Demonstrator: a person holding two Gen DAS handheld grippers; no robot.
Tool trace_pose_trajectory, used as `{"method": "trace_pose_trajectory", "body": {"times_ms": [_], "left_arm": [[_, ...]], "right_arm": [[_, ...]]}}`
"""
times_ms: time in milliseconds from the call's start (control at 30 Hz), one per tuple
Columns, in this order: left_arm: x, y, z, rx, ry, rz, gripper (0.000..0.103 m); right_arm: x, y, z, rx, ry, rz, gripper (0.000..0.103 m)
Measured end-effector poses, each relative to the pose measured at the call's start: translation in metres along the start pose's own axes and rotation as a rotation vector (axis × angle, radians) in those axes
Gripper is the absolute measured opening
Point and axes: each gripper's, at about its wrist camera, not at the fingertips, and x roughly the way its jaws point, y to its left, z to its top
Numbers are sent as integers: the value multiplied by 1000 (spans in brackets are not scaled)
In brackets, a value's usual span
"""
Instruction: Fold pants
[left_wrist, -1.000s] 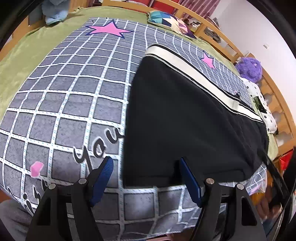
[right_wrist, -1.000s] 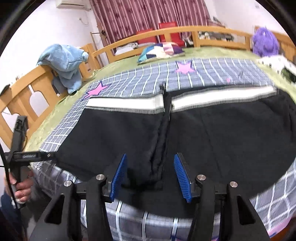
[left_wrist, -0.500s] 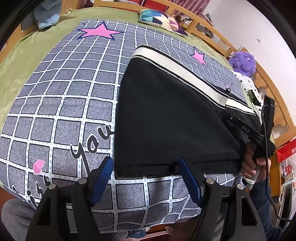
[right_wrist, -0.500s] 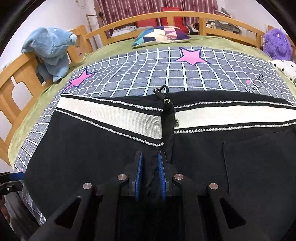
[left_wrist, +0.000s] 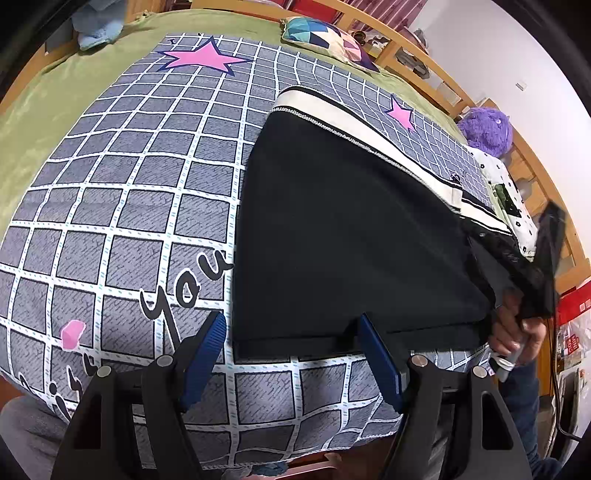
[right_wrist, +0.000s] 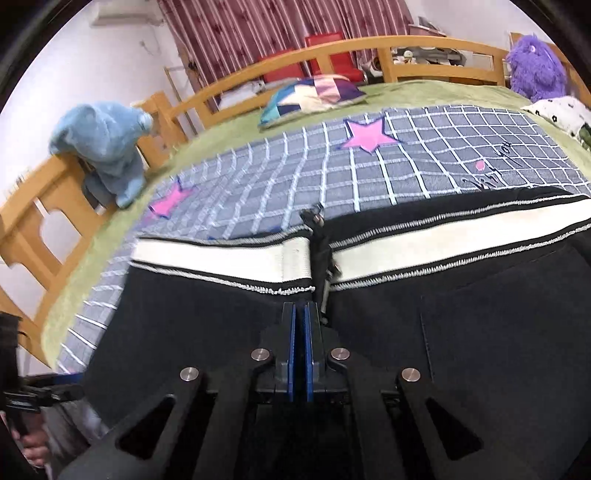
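Wooden bed frame with curved slatted rails (right_wrist: 229, 92) surrounds a green bedspread (left_wrist: 66, 96). Grey grid-pattern blanket with pink stars (left_wrist: 122, 177) lies on the spread. White walls (right_wrist: 96, 66); dark red striped curtain (right_wrist: 266, 29) behind the far rail, red chairs (right_wrist: 325, 44) before it. Daylight-level, even lighting.

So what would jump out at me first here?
The black pants with a white waistband, spread over a grey checked blanket with pink stars. The right gripper is pinched shut on the cloth just below the waistband; the left gripper gapes open at a hem corner.
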Motion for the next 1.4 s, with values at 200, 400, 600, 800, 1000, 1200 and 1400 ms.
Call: {"method": "trace_pose_trajectory", "body": {"times_ms": [200,400,600,800,1000,1200,1400], "left_arm": [[-4,3,1,-19,-43,-5,72],[16,14,7,-75,-28,-41,72],[27,1,7,-76,-90,-16,70],[3,-18,16,-25,-180,78,21],[-55,-85,30,145,-313,124,18],[-79,-196,47,359,-353,70,18],[-26,-322,43,502,-257,-149,17]], "right_arm": [[13,-3,3,33,21,-21,5],[-28,-3,-6,3,-4,-60,40],[-87,-27,-38,4,-25,-170,53],[-116,-53,-65,42,-30,-226,52],[-130,-64,-73,63,-58,-209,48],[-146,-85,-69,105,-85,-183,47],[-167,-109,-71,99,-93,-293,47]]}}
